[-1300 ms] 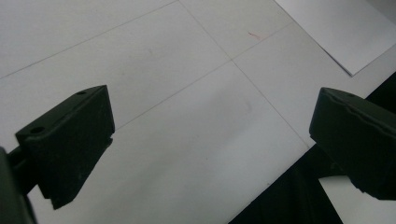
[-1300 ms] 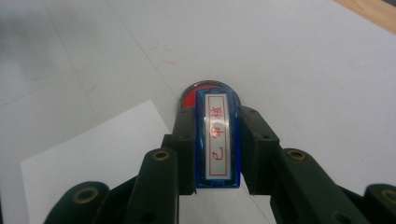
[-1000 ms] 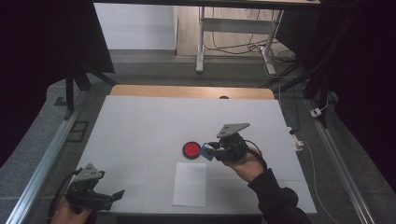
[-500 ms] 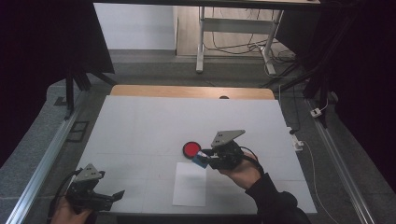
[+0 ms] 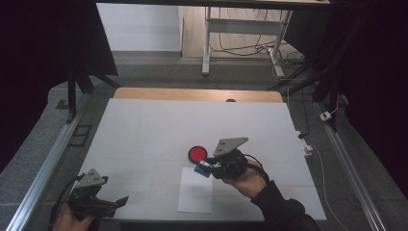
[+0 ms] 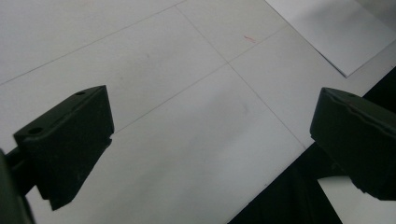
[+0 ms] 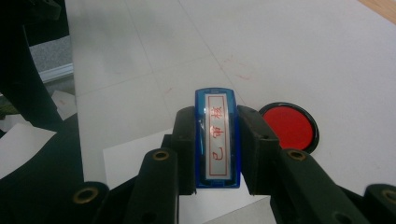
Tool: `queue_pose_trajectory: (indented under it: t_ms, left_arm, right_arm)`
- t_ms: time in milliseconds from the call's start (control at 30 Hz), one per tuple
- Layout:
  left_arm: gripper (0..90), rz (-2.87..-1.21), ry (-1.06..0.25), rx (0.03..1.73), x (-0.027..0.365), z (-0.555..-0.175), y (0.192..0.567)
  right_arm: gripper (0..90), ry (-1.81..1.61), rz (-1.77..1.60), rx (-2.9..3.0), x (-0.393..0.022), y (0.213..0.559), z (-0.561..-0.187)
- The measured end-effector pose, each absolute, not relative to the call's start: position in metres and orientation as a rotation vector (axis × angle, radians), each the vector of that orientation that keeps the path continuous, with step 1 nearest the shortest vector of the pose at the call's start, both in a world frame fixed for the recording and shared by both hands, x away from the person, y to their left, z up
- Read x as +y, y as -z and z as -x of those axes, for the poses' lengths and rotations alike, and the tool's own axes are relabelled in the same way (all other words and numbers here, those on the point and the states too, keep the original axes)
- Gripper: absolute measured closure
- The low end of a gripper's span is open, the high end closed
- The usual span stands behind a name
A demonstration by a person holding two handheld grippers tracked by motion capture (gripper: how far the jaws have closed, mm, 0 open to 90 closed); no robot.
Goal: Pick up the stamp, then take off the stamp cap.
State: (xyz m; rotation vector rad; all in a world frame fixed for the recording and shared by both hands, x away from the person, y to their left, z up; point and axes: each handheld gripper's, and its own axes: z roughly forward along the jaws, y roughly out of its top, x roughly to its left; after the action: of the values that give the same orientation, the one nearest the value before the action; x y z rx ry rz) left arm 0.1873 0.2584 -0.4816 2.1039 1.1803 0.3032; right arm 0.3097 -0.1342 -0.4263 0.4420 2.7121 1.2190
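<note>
Stamp (image 7: 217,137) clamped in right hand-held gripper (image 7: 217,154), moved from ink pad (image 5: 197,153) toward paper (image 5: 195,195); left hand-held gripper (image 5: 115,203) open, empty.

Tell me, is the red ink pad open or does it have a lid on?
Open. The ink pad shows its bare red face inside a black rim, beside the blue stamp gripped by the right gripper.

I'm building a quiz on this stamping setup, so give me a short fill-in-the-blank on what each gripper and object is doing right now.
1. The right gripper has its jaws shut on a blue rectangular ____.
2. The round red ink pad lies just beyond the white ____ of paper on the table.
3. The left gripper, near the table's front edge, has its jaws ____ and holds nothing.

Missing words: stamp; sheet; open
</note>
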Motion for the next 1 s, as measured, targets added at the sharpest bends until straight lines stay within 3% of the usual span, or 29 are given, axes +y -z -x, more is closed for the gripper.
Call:
queue_pose_trajectory:
  t_ms: [433,1000]
  left_arm:
    - [0.0,-2.119,-0.347,1.162,0.255,-0.186,0.479]
    - [0.0,-2.095,-0.244,1.033,0.243,-0.200,0.476]
  right_arm:
    - [70.1,-1.224,-0.428,2.711,-0.136,0.424,-0.311]
    - [70.0,-1.234,-0.421,2.707,-0.137,0.421,-0.311]
